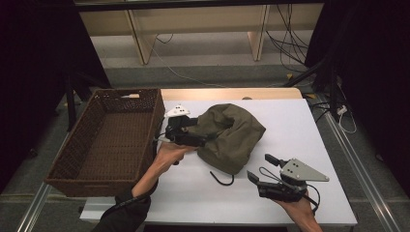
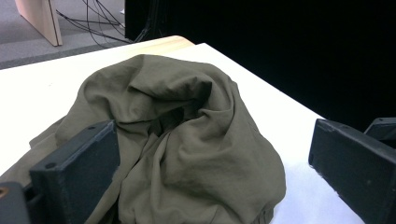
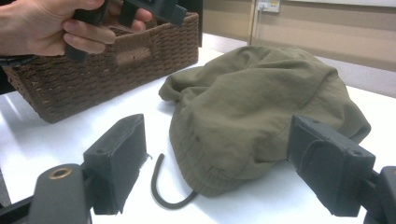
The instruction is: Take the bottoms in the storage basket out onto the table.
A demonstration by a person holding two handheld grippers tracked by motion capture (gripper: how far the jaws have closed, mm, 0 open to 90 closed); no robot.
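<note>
A crumpled olive-green garment (image 1: 229,133) lies in a heap at the middle of the white table (image 1: 300,125). My left gripper (image 1: 199,132) is at the heap's left edge, beside the basket. In the left gripper view my left gripper (image 2: 205,154) is open, its jaws wide apart with the garment (image 2: 187,126) bulging between and beyond them. My right gripper (image 1: 262,167) is open near the table's front right, a short way from the cloth. In the right gripper view my right gripper (image 3: 219,154) frames the garment (image 3: 252,102), whose dark drawstring (image 3: 161,193) curls on the table.
A brown wicker basket (image 1: 104,140) stands at the table's left, close to the left hand (image 3: 42,25). The drawstring (image 1: 222,179) lies in front of the heap. Wooden legs and loose cables (image 1: 285,43) lie beyond the far edge.
</note>
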